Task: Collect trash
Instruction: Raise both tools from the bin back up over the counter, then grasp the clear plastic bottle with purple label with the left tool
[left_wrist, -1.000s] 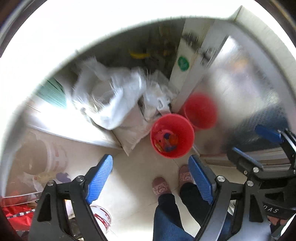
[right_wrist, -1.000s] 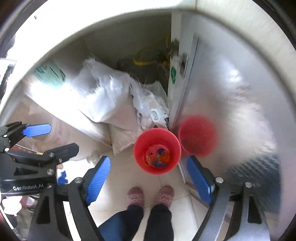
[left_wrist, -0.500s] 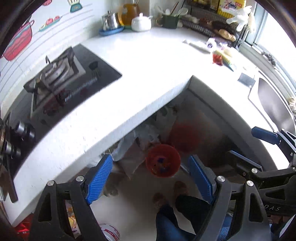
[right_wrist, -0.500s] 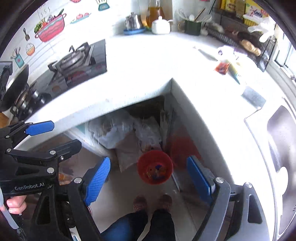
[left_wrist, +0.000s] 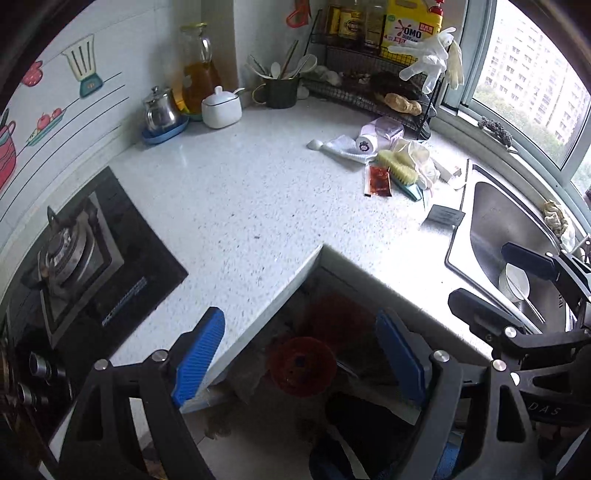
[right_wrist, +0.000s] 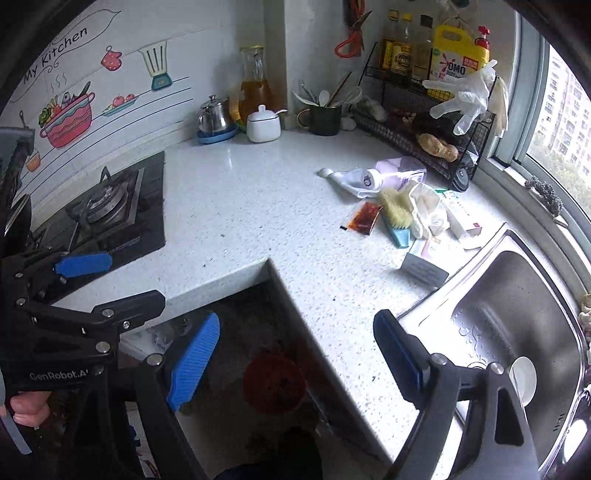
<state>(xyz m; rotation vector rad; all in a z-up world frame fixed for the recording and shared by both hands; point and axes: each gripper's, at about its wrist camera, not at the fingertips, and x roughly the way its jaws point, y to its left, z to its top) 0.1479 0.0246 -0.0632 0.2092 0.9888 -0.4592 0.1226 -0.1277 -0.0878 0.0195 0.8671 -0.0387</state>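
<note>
Left gripper (left_wrist: 301, 352): fingers spreading wide, gripping nothing.
Right gripper (right_wrist: 295, 350): fingers spreading wide, empty.
Red bin (left_wrist: 302, 365): sitting lower centre, below the counter (left_wrist: 240, 206).
Sauce packet (right_wrist: 362, 218): lying right of centre.

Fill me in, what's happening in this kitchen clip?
A person holds a gripper in each hand above an L-shaped counter. The left gripper and the right gripper are both open and empty. Litter sits by the sink: a red sauce packet, a scrub brush and crumpled wrappers. A red bin stands on the floor below. Nothing is picked up yet.
</note>
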